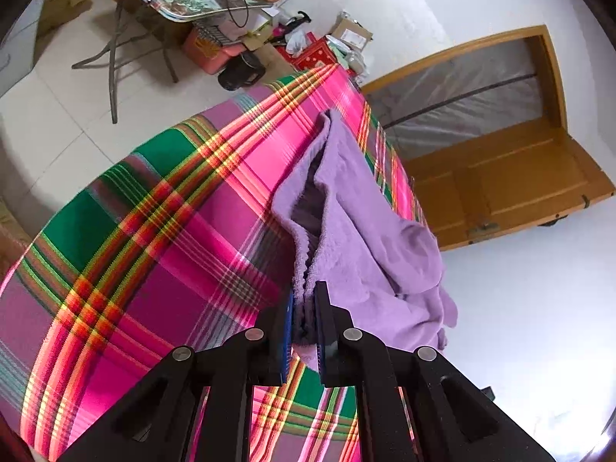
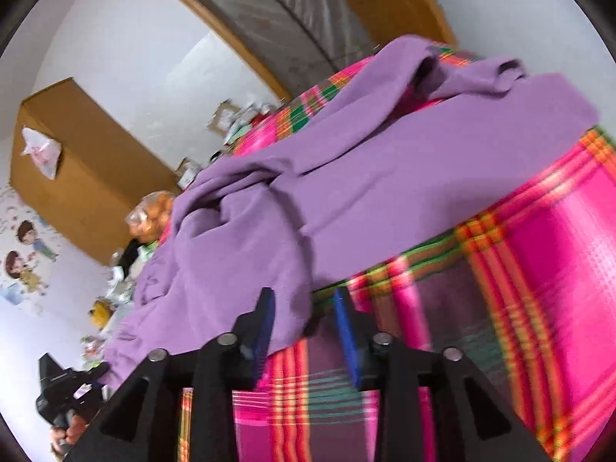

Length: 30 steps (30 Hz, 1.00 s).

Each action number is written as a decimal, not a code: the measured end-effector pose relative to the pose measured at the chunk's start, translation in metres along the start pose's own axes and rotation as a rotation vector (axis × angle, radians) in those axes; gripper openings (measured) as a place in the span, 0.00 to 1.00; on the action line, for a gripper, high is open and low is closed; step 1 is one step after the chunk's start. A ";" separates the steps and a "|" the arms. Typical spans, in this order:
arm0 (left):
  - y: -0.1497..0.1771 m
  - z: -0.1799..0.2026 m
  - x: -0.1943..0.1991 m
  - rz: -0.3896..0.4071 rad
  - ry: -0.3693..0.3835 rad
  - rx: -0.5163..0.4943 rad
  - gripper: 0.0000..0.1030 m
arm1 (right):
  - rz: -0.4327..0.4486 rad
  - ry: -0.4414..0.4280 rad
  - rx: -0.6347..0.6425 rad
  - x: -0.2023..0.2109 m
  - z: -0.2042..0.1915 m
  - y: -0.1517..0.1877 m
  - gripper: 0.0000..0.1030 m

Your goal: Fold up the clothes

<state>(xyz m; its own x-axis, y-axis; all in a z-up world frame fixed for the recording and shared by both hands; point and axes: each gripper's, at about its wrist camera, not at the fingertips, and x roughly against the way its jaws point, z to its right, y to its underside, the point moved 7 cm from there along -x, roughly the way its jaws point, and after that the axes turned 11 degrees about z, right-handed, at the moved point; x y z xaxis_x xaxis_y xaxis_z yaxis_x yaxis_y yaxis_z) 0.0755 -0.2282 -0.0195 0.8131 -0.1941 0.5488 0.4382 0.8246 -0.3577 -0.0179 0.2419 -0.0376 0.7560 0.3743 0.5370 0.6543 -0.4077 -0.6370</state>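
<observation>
A purple fleece garment [image 1: 358, 223] lies crumpled along the right edge of a table covered in a pink, green and yellow plaid cloth [image 1: 173, 231]. My left gripper [image 1: 306, 308] is shut on a bunched edge of the garment near its lower end. In the right wrist view the same purple garment [image 2: 346, 177] spreads across the plaid cloth [image 2: 539, 269]. My right gripper [image 2: 304, 304] stands open at the garment's near hem, with the cloth's edge just reaching between its blue pads [image 2: 346, 331]. The left gripper [image 2: 65, 389] shows at the lower left, held by a hand.
A wooden door [image 1: 500, 177] and a plastic-covered doorway stand to the right of the table. A folding table [image 1: 192, 4] with oranges and cables, boxes and bags sit on the tiled floor beyond. A tall brown cabinet [image 2: 77, 169] stands by the wall.
</observation>
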 end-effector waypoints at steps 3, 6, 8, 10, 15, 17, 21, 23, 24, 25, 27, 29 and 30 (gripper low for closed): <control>-0.006 -0.002 0.004 0.026 -0.014 -0.002 0.10 | -0.010 -0.009 -0.007 -0.008 -0.001 0.000 0.36; -0.011 -0.006 0.006 0.049 -0.027 0.010 0.10 | -0.027 -0.019 -0.040 -0.014 0.000 0.000 0.41; -0.014 -0.009 0.005 0.053 -0.034 0.024 0.10 | -0.045 -0.040 -0.031 -0.018 -0.007 0.003 0.42; -0.014 -0.010 0.003 0.053 -0.041 0.027 0.10 | -0.062 -0.061 -0.014 -0.022 -0.016 0.006 0.43; -0.019 -0.015 0.003 0.076 -0.052 0.042 0.10 | -0.135 -0.159 -0.073 -0.035 -0.038 0.020 0.43; -0.023 -0.018 0.006 0.091 -0.057 0.051 0.10 | -0.157 -0.191 -0.074 -0.039 -0.049 0.027 0.43; -0.031 -0.027 0.012 0.137 -0.105 0.044 0.03 | -0.167 -0.185 -0.062 -0.046 -0.059 0.028 0.43; -0.032 -0.031 0.013 0.138 -0.108 0.056 0.03 | -0.160 -0.183 -0.085 -0.049 -0.059 0.023 0.43; -0.032 -0.033 0.013 0.134 -0.107 0.060 0.03 | -0.158 -0.181 -0.098 -0.050 -0.058 0.021 0.42; -0.030 -0.035 0.011 0.123 -0.104 0.063 0.03 | -0.156 -0.183 -0.111 -0.050 -0.057 0.021 0.42; -0.025 -0.036 0.008 0.098 -0.108 0.054 0.03 | -0.155 -0.170 -0.109 -0.051 -0.057 0.020 0.27; -0.020 -0.035 0.006 0.073 -0.101 0.039 0.03 | -0.154 -0.154 -0.092 -0.051 -0.055 0.020 0.17; -0.017 -0.034 0.005 0.062 -0.098 0.033 0.07 | -0.153 -0.151 -0.085 -0.051 -0.054 0.020 0.14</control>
<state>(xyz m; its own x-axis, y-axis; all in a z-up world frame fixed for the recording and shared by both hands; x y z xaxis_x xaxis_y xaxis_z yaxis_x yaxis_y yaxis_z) 0.0855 -0.2614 -0.0366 0.7963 -0.0911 0.5980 0.3745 0.8506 -0.3691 -0.0422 0.1696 -0.0470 0.6408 0.5552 0.5302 0.7649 -0.4029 -0.5026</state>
